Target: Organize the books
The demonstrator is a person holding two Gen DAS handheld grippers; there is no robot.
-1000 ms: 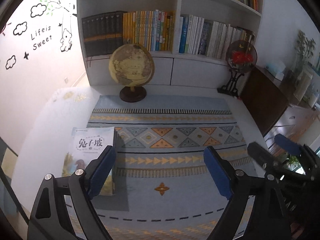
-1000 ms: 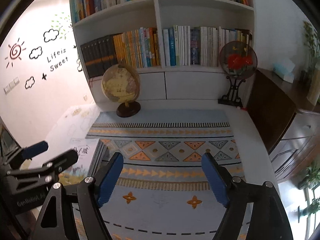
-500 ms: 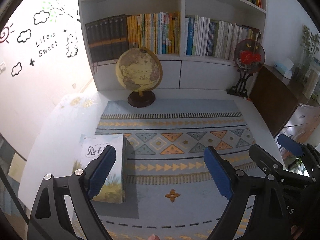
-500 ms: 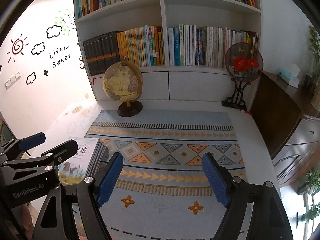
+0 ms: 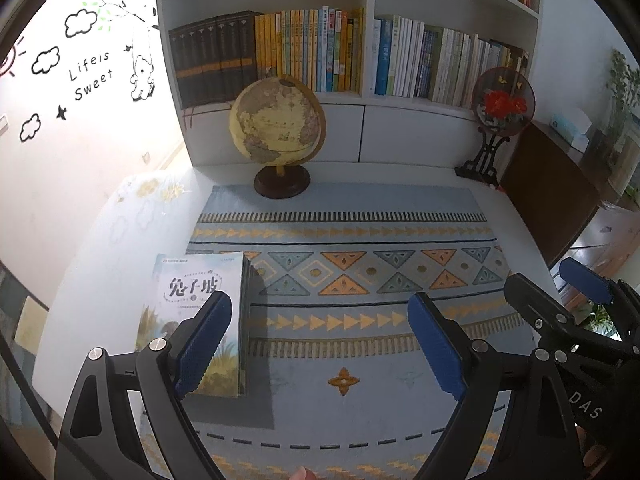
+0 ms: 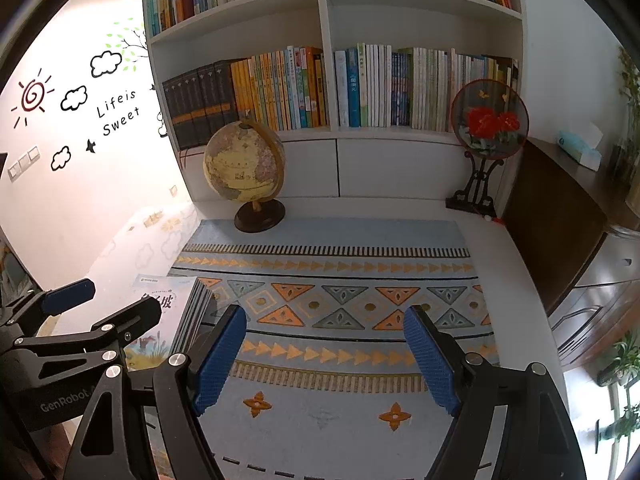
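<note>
Meanwhile, both tongs, left (image 5: 320, 344) and right (image 6: 324, 356), wide, empty, seemingly above rug (image 5: 340, 200).

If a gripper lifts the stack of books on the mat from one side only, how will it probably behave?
The stack of books looks like several thin paperbacks lying loose, so the upper ones may slide off. The top cover looks glossy, thus probably slippery. The whole stack seems wider than the open left gripper, so lifting a few books at a time is likely safer.
</note>
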